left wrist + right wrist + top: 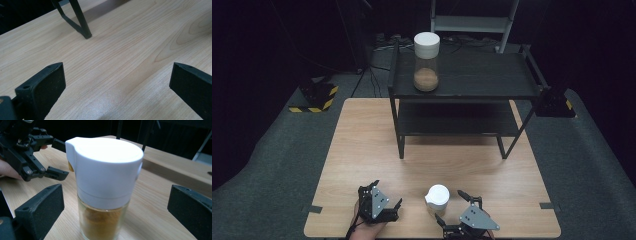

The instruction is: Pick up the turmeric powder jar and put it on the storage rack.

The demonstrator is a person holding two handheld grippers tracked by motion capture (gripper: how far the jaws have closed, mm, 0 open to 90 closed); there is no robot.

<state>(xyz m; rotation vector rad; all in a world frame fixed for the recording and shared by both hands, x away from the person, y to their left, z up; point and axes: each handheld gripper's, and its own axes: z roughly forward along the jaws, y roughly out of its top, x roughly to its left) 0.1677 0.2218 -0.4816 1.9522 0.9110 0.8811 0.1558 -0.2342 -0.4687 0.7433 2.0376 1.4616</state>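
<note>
Standing between the right gripper's [115, 210] spread jaws: white-lidded jar [105, 185].

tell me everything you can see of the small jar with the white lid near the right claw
The small jar has a clear glass-like body holding amber-brown contents and a white plastic-looking lid with a spout-like bulge on one side. The lid is on. It stands upright on the wooden table near its front edge, between the open jaws of the right claw, which do not touch it. The left claw is apart from it.
</note>
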